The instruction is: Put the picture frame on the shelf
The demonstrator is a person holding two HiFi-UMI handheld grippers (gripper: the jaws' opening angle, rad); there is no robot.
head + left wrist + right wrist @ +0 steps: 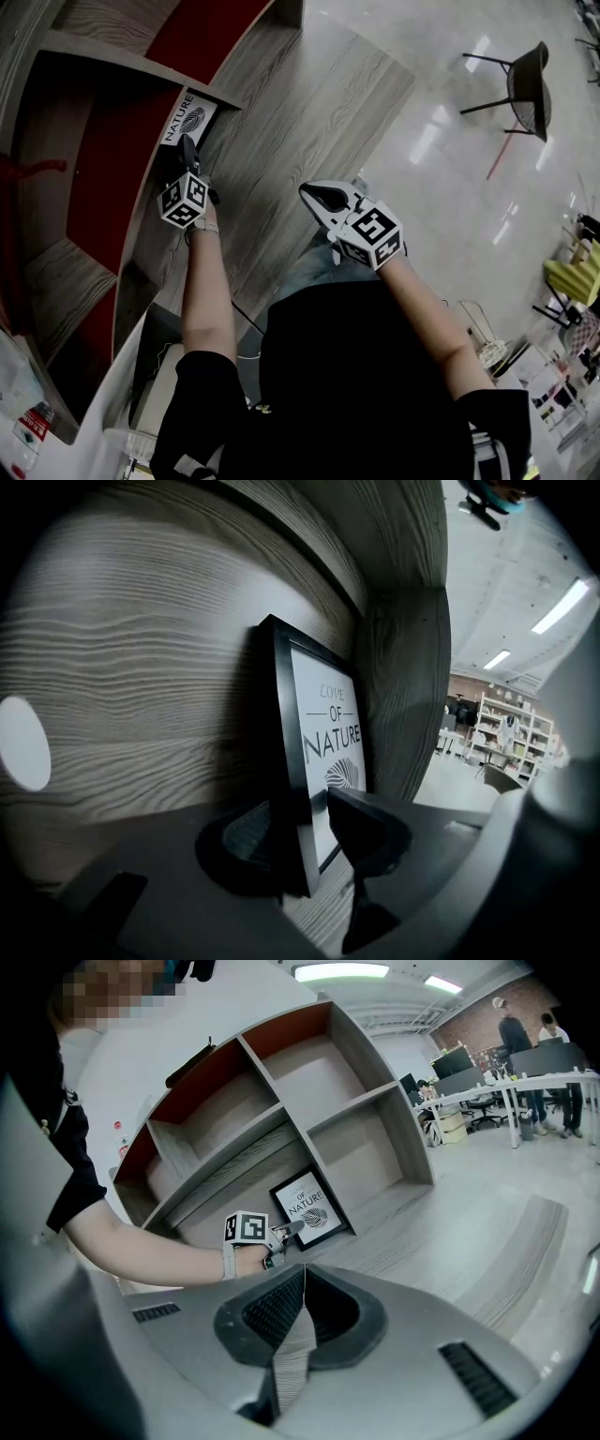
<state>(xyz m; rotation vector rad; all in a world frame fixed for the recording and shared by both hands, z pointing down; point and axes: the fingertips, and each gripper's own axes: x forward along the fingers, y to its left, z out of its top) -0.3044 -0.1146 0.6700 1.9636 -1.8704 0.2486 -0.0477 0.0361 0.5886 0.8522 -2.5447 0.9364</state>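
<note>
- Shelving [108, 150] of grey wood grain with red back panels is filling the left of the head view, its compartments seen steeply from above.
- The picture frame [192, 119] is black-edged, with a white print reading "LOVE OF NATURE" over a leaf-like drawing. It is standing in a bottom compartment of the shelving.
- Its lower edge is resting on the bottom board [312, 913] and its top is leaning back against the back panel [141, 714]. In the left gripper view an upright divider [403, 686] is rising just beside it on the right.
- The left gripper [190, 150] is reaching into that compartment, pointing a little downward. Its jaws are standing spread with the frame's near edge between them — one pad behind the frame, the other in front of the print — and the pads are not pressing on it.
- The marker cube [185, 202] on that gripper is showing just above the wrist, and the person's left forearm [208, 300] is stretching out bare from a black sleeve.
- The right gripper [319, 197] is hanging in front of the person's body, well apart from the shelving and the frame. Its jaws are pressed together with nothing between them.
- A wood-look platform [300, 122] is running out from the foot of the shelving toward the person.
- Farther right, a dark chair [525, 84] is standing on the glossy pale floor [450, 187], well away from both grippers.
- At the far right of the right gripper view, people [514, 1030] are standing by desks in the background — too small to tell more.
</note>
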